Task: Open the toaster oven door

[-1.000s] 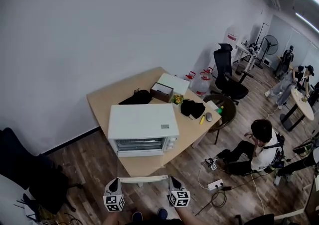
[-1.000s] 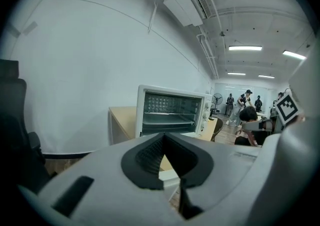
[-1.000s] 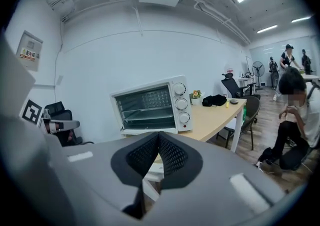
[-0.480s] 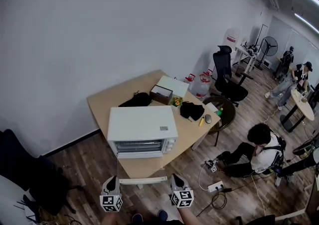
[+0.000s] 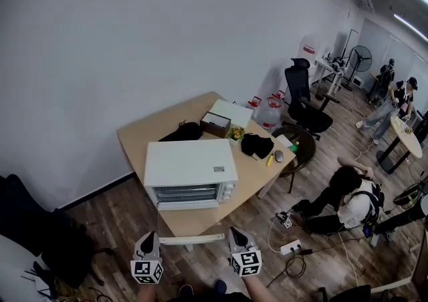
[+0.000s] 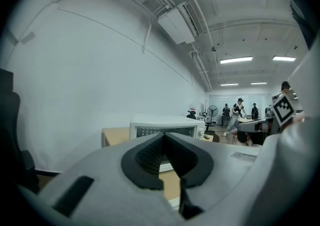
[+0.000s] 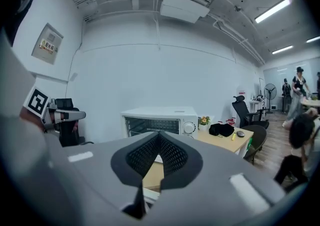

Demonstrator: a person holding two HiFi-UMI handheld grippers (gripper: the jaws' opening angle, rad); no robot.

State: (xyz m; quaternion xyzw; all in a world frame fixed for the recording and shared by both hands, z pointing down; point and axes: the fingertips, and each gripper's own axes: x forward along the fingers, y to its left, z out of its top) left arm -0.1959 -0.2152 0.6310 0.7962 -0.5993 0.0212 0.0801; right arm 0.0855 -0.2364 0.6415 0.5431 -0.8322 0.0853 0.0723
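The white toaster oven stands on the wooden table, with its glass door facing me and closed and its knobs to the right of the door. Both grippers hover low in the head view, in front of the table's near edge and well apart from the oven. My left gripper is shut with nothing in it. My right gripper is likewise shut and empty. In the left gripper view the oven shows beyond the meeting pads. The right gripper view shows the oven straight ahead.
Behind the oven lie a black bag, a box and black items. A black office chair and a small round table stand to the right. A person sits on the floor by a power strip.
Both grippers have risen a little and look slightly larger in the head view, still shut. The person on the floor has raised an arm to the head.
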